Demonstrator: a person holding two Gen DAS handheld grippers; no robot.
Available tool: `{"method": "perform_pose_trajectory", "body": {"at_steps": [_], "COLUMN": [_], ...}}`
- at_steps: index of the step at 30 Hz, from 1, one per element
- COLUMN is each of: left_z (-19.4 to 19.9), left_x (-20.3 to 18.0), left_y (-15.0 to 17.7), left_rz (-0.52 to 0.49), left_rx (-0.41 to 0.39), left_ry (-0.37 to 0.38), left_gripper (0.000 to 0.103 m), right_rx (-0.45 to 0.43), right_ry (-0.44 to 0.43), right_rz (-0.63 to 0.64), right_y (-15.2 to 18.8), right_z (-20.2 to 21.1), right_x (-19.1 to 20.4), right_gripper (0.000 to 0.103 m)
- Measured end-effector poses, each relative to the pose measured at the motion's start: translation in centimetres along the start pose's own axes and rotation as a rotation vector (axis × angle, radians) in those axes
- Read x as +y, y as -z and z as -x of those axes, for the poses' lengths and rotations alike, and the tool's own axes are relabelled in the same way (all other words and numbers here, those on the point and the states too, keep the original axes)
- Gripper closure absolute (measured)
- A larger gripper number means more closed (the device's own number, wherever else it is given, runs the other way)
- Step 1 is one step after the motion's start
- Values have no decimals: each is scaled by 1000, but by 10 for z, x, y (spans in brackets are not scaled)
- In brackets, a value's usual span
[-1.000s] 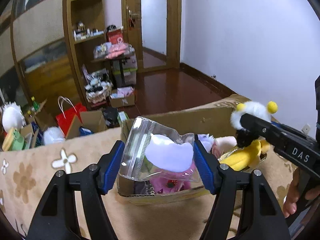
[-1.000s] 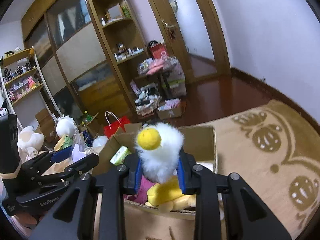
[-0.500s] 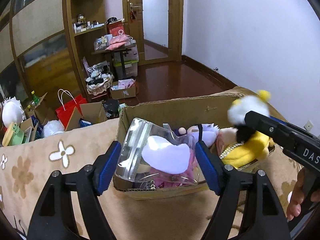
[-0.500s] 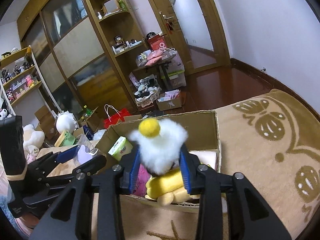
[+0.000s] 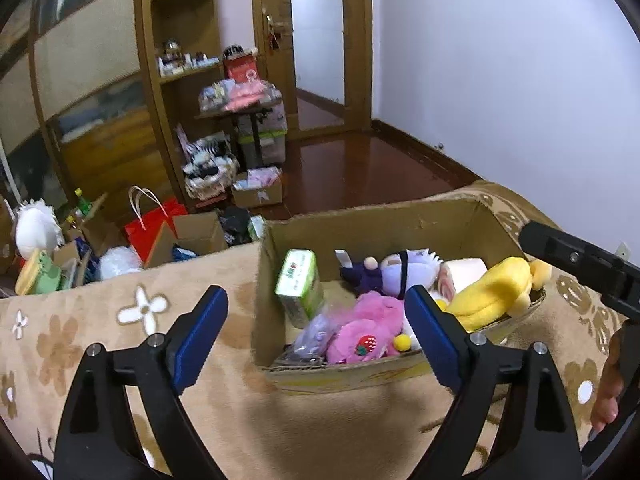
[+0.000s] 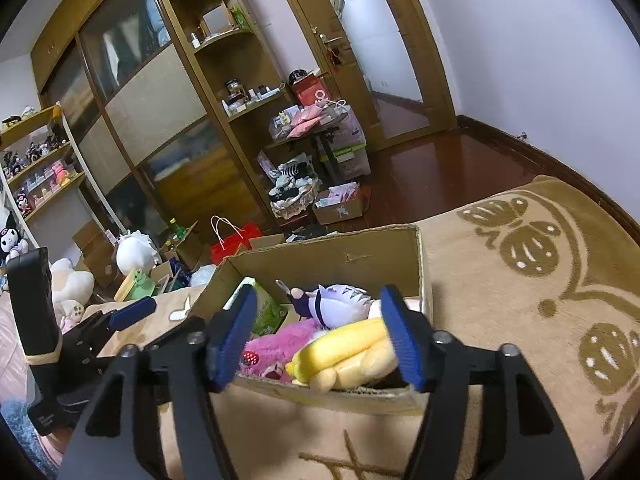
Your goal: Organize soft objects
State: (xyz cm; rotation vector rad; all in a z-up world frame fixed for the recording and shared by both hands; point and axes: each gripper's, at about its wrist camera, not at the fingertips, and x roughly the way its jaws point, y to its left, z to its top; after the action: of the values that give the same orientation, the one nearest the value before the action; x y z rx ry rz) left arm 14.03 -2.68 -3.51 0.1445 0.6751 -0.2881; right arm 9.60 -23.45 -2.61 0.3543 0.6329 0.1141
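Note:
A cardboard box (image 5: 380, 224) stands on a beige patterned blanket (image 5: 120, 360). In it lie a yellow plush (image 5: 492, 296), a pink plush (image 5: 360, 328), a purple-haired doll (image 5: 396, 270), a green packet (image 5: 300, 280) and a clear bag with a purple toy (image 5: 310, 336). My left gripper (image 5: 316, 334) is open and empty at the box's near edge. My right gripper (image 6: 318, 340) is open and empty just above the yellow plush (image 6: 344, 348). The box also shows in the right wrist view (image 6: 340, 248).
Behind the blanket the floor holds a red paper bag (image 5: 154, 224), open cartons (image 5: 196, 236), a white plush (image 5: 36, 228) and a basket (image 5: 208, 176). Wooden shelving (image 6: 224, 92) and a door (image 6: 380, 40) line the far wall.
Both grippers opened. The left let go of the clear bag, which now lies in the box. The right let go of the yellow and white plush, which dropped into the box.

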Motion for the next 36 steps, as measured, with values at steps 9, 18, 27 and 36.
{"method": "perform_pose_trajectory", "body": {"at_steps": [9, 18, 27, 36], "left_z": [64, 103, 136, 146], "left_x": [-1, 2, 9, 4], "left_y": [1, 5, 17, 25], "left_rz": [-24, -17, -4, -32], "left_rx": [-107, -138, -166, -180], "left_ry": [-42, -54, -59, -74], "left_gripper": [2, 1, 0, 0], "right_rx": [-5, -81, -144, -129], "right_ry": [43, 80, 119, 149], "right_rz": [101, 141, 127, 135], "right_y": [7, 6, 10, 25], "right_z": [39, 91, 135, 144], "right_x": [21, 38, 39, 35], "right_gripper": [9, 0, 0, 0]}}
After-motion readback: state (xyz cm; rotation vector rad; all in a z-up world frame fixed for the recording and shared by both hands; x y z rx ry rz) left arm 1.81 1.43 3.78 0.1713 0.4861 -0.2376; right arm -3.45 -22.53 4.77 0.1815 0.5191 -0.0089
